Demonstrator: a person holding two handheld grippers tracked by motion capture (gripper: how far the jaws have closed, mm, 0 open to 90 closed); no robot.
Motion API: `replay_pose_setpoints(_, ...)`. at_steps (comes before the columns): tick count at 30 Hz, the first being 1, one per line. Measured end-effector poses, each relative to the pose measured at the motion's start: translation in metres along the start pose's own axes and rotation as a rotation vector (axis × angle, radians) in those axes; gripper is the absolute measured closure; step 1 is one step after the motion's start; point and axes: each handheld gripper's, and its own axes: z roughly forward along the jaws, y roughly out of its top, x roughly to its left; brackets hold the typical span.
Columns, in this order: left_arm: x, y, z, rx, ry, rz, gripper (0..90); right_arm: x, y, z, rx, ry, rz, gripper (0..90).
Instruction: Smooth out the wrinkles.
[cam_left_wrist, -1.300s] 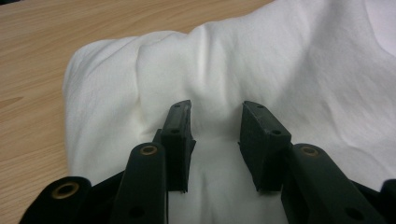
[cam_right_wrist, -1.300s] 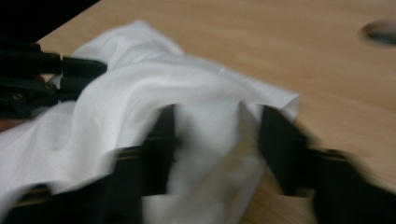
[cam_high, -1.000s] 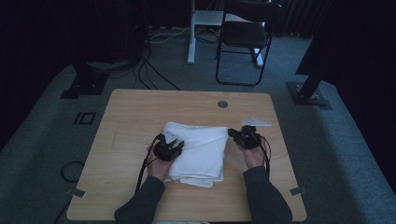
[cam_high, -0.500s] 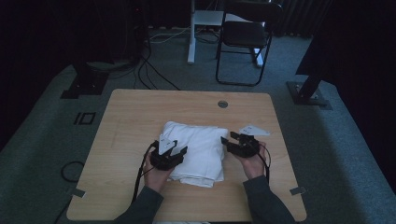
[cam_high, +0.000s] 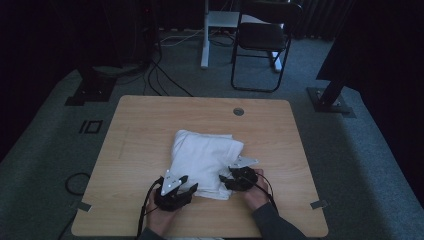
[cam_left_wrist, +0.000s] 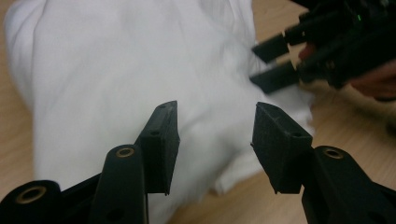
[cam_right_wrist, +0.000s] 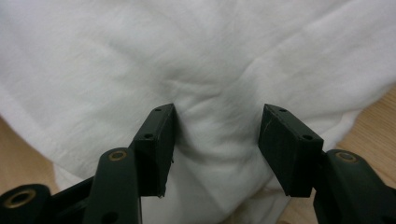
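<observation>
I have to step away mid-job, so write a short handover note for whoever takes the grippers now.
Left gripper: jaws open, nothing between them, at the near left corner of the folded white cloth.
Right gripper: jaws open, at the cloth's near right edge, not gripping it.
Cloth lies folded mid-table.
Done: cloth folded into a compact stack.
Left: probably grip the near edge for another fold.

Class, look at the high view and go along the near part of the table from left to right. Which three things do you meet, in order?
Left tool → folded white cloth → right tool. Both tools rest at the cloth's near edge with jaws apart, all on the wooden table.
</observation>
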Motion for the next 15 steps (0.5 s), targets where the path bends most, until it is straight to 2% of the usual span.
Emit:
replay_pose_setpoints(4,0.009,-0.004,0.004,0.024,0.012,-0.011,52.1,-0.006,0.003,0.007,-0.011,-0.005,0.023,44.8)
replay_pose_setpoints(5,0.011,-0.003,0.007,0.025,0.017,-0.002,52.3,-0.009,0.005,0.009,-0.014,-0.006,0.038,44.7)
replay_pose_setpoints(10,0.025,0.010,0.030,0.031,0.054,0.017,52.3,-0.025,0.021,0.025,-0.026,-0.046,0.081,44.8)
replay_pose_setpoints(12,0.032,0.016,0.040,0.027,0.070,0.007,51.7,-0.033,0.029,0.032,-0.029,-0.064,0.094,44.7)
replay_pose_setpoints(15,0.038,0.022,0.047,0.021,0.068,0.005,50.9,-0.041,0.035,0.038,-0.032,-0.071,0.104,44.6)
